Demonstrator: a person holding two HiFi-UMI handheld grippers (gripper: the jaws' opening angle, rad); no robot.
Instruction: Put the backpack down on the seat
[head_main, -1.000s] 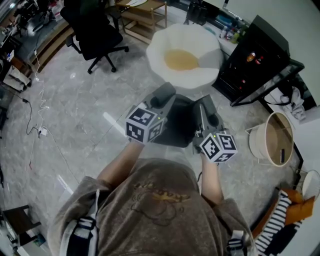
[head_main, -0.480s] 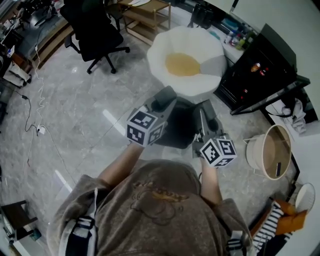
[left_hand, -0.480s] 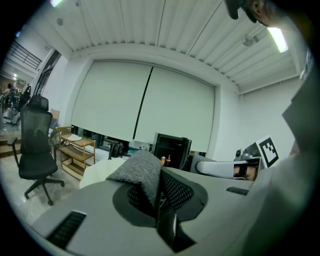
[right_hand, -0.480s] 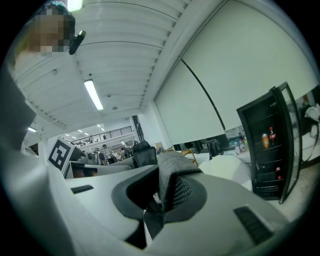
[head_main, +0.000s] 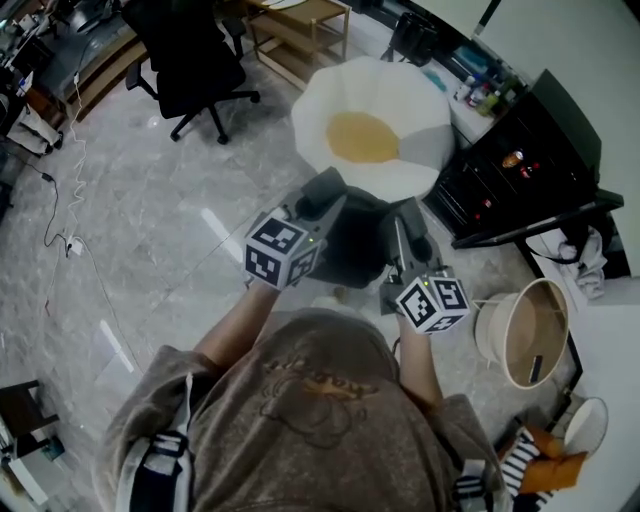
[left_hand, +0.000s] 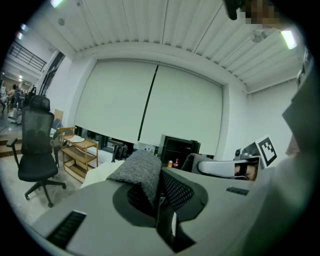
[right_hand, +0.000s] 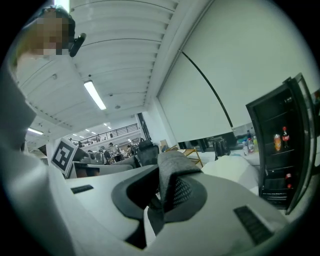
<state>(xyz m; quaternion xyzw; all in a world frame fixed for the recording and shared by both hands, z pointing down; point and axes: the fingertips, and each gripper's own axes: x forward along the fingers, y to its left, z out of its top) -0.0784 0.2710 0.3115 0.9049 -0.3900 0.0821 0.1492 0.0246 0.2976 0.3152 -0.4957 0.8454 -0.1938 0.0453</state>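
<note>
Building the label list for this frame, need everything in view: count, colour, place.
backpack: one, dark, hanging between both grippers, just short of the seat
backpack straps: two, grey, one in each gripper's jaws
seat: one, white with a tan cushion, ahead of the person
office chair: one, black, upper left
shelf unit: one, wooden, beyond the seat
fridge: one, black, bottles inside, right
round basket: one, cream, floor at lower right
cables: a few, floor at left
left gripper: grey, jaws shut on a strap
right gripper: grey, jaws shut on a strap
</note>
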